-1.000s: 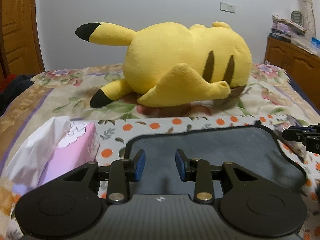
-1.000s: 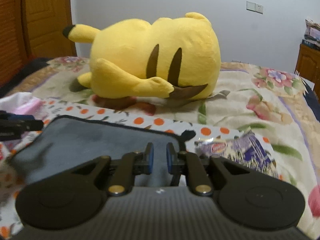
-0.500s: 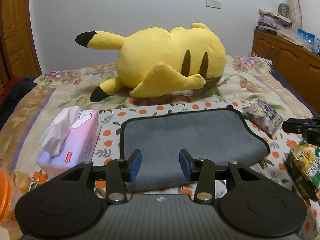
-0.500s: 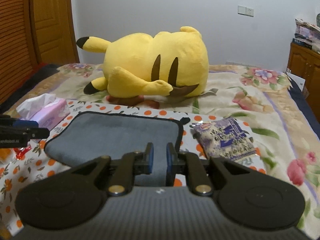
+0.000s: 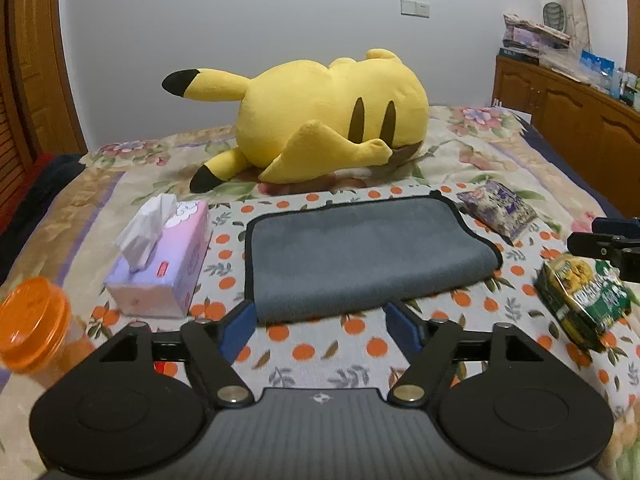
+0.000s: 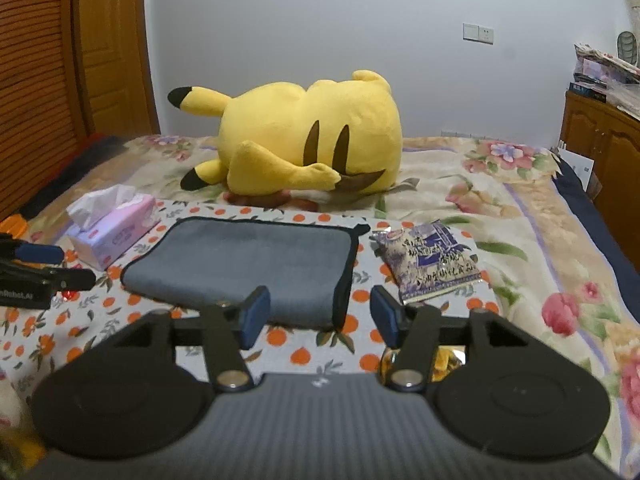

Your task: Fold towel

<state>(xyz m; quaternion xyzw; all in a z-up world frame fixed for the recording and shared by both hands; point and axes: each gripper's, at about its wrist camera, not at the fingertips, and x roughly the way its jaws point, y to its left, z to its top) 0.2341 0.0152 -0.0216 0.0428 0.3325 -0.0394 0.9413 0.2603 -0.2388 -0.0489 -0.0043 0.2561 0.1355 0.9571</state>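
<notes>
With jaws spread (nothing held), both grippers short of folded towel (image 5: 364,256).

Grey towel (image 5: 360,256), orange-dotted cloth (image 5: 336,344)

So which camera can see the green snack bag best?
The left wrist view. The green snack bag lies in full sight there, to the right of the folded grey towel. In the right wrist view only a yellowish sliver of what may be it peeks out behind the right gripper, low in the picture.
</notes>
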